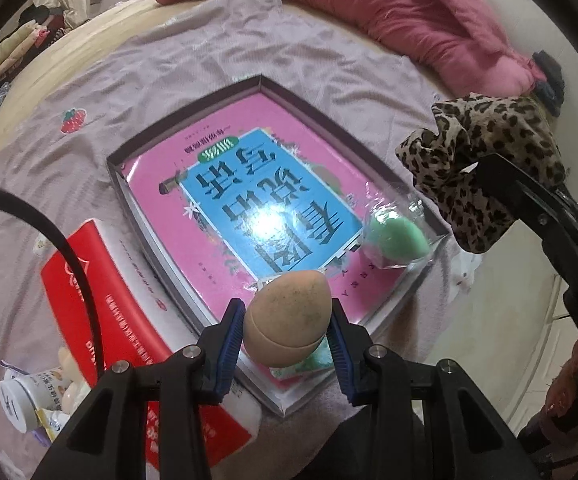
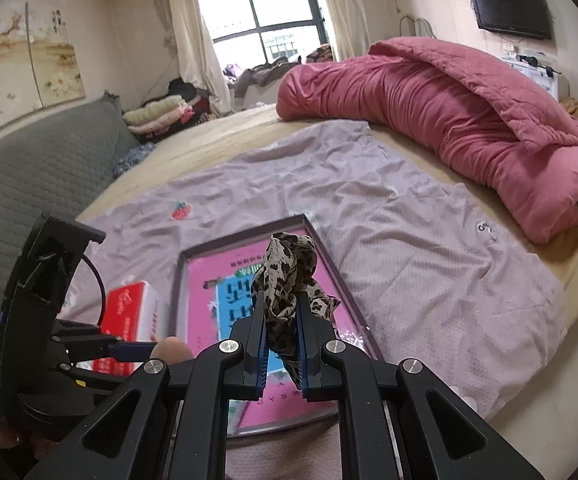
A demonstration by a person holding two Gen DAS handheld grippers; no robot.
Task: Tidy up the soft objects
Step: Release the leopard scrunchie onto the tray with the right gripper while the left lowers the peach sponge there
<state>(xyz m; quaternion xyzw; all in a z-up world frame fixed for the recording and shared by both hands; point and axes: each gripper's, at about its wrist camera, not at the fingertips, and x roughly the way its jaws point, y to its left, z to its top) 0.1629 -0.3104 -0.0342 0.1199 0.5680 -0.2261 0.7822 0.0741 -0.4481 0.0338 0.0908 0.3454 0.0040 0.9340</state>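
Currently mid-carry, both loads over tray [image 1: 193, 128] with pink book [image 1: 225, 152] inside. Right claw [image 2: 281, 332] narrow, clamped on leopard scarf [image 2: 289, 276], bunched, bulging above the tips, tail hanging below. Left claw [image 1: 287, 332] half-wide, gripping tan sponge [image 1: 289, 316], egg-shaped, speckled, barely dented. Green sponge [image 1: 397, 240] in clear wrap ahead-right of left claw, on tray. Next, probably: lower, release into tray clear of it.

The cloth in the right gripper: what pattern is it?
Leopard print, tan with dark spots: the scrunchie-like cloth. It shows best in the left wrist view.
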